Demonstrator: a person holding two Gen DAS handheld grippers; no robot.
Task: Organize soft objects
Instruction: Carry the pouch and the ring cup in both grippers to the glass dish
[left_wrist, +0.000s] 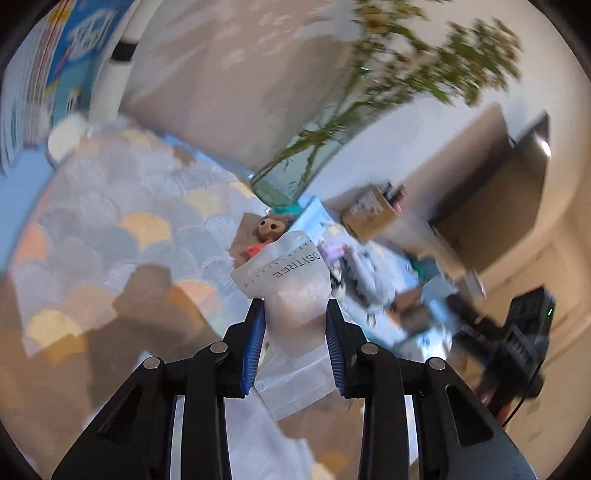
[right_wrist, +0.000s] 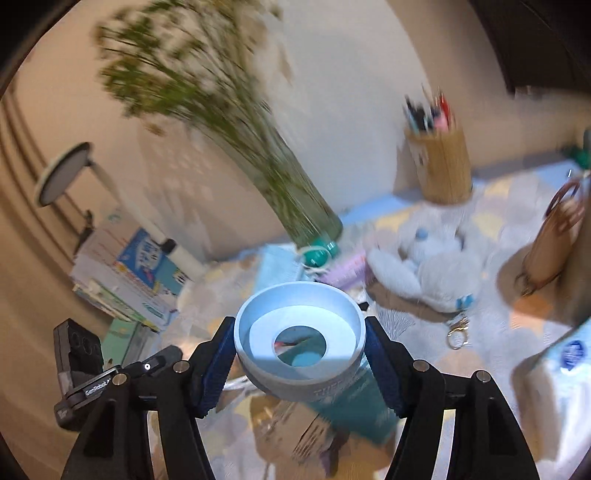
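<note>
Clearly you were only partway: your left gripper (left_wrist: 295, 314) was closed on a white plastic pouch (left_wrist: 286, 273), lifted above the surface (left_wrist: 110, 206), with a small brown plush (left_wrist: 271, 226) lying just beyond it at twelve o'clock. Your right gripper (right_wrist: 300, 347) clamped a blue container (right_wrist: 300, 339), its round mouth facing up. At two o'clock, the white plush rabbit (right_wrist: 424, 266) lay unsorted.

A scallop-patterned tablecloth (right_wrist: 491, 332) bears a white plush rabbit (right_wrist: 424, 266) and vase (right_wrist: 306, 214).
</note>
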